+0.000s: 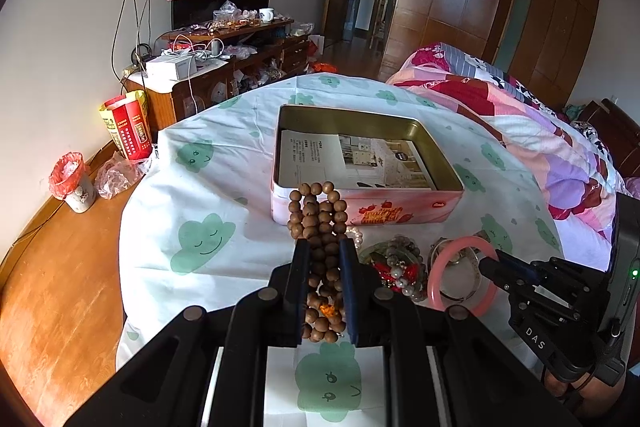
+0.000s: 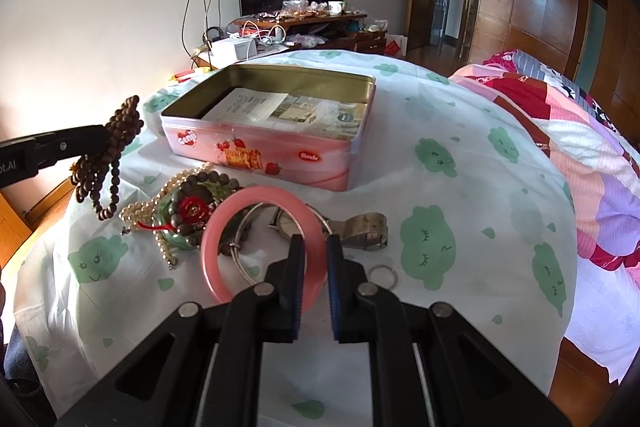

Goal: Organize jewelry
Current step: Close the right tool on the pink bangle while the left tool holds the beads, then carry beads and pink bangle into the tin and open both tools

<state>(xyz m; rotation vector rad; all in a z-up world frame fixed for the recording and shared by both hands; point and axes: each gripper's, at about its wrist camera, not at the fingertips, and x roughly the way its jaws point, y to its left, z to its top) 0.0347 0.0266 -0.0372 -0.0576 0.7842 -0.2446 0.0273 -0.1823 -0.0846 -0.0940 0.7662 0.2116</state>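
Observation:
My left gripper (image 1: 324,247) is shut on a brown wooden bead string (image 1: 320,219), held above the cloth in front of the open pink tin (image 1: 360,205); the beads also show hanging at the left of the right wrist view (image 2: 116,143). My right gripper (image 2: 316,243) is shut on a pink bangle (image 2: 256,203), lifted over the jewelry pile. The pink tin (image 2: 280,155) holds only a paper leaflet (image 2: 280,111). On the cloth lie a pearl string (image 2: 160,211), a green bangle with dark beads and a red charm (image 2: 192,211), a silver bangle (image 2: 240,247) and a wristwatch (image 2: 360,227).
A small metal ring (image 2: 383,273) lies on the cloth right of my right gripper. The table is covered by a white cloth with green clouds (image 2: 460,187). A quilted bed (image 2: 580,131) is at the right; a cluttered cabinet (image 1: 224,59) and a bin (image 1: 76,183) are at the left.

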